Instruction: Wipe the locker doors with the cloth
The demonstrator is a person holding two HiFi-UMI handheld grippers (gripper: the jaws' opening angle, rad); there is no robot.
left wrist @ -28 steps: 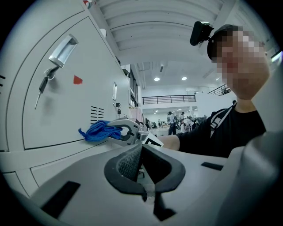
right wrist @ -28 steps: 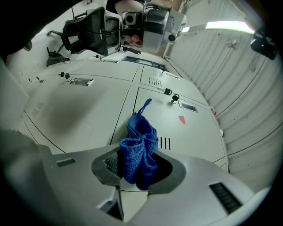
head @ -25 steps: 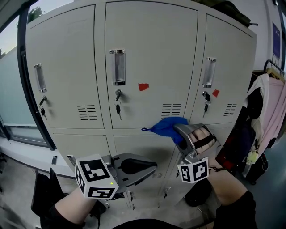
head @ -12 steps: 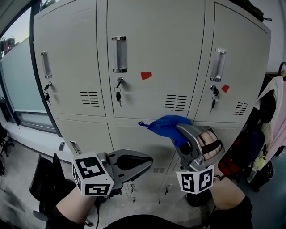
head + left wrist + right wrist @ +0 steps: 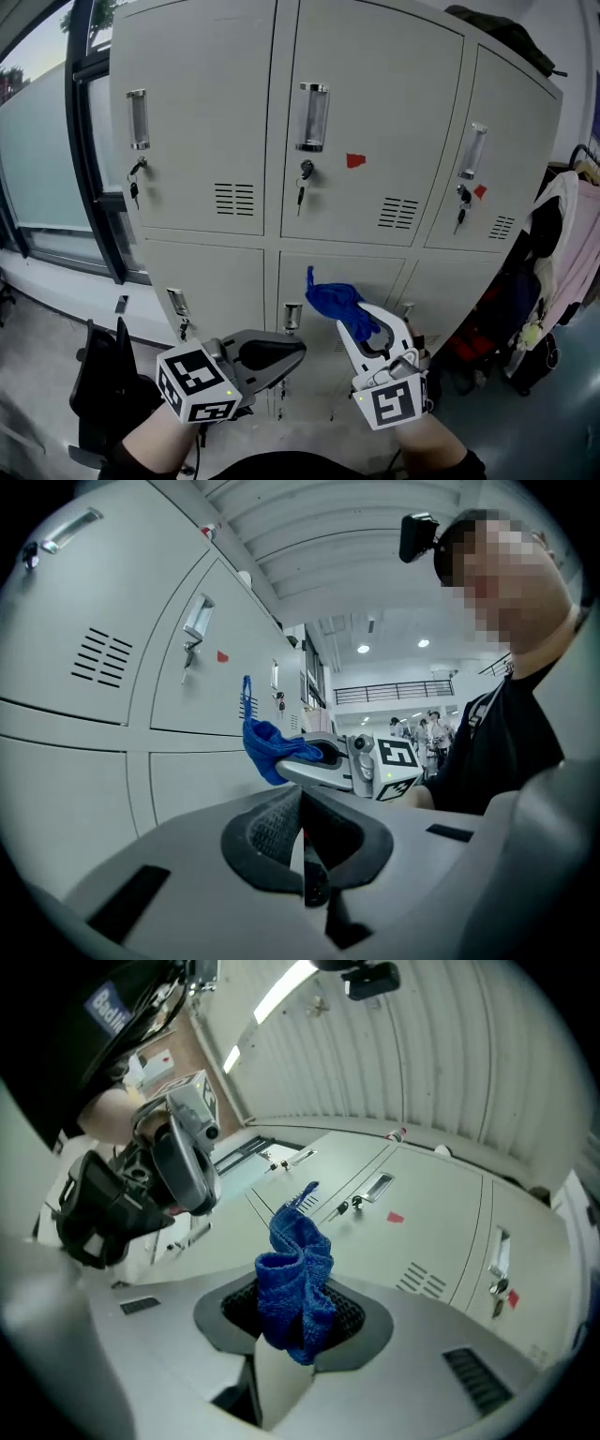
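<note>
Head view: I log even, fairly bright light, with soft daylight coming from the window (image 5: 37,159) at the left edge. The grey locker doors (image 5: 347,122) read matte and evenly lit; the floor strip along the bottom is darker. Strong barrel bending bows the door lines toward the frame edges.

Left gripper view: ceiling lights (image 5: 364,649) blow out to white spots, and a black vignette fills all corners.

Right gripper view: the ceiling strip light (image 5: 267,1007) is overexposed. The blue cloth (image 5: 295,1279) weave is sharp, with the same dark corners.
</note>
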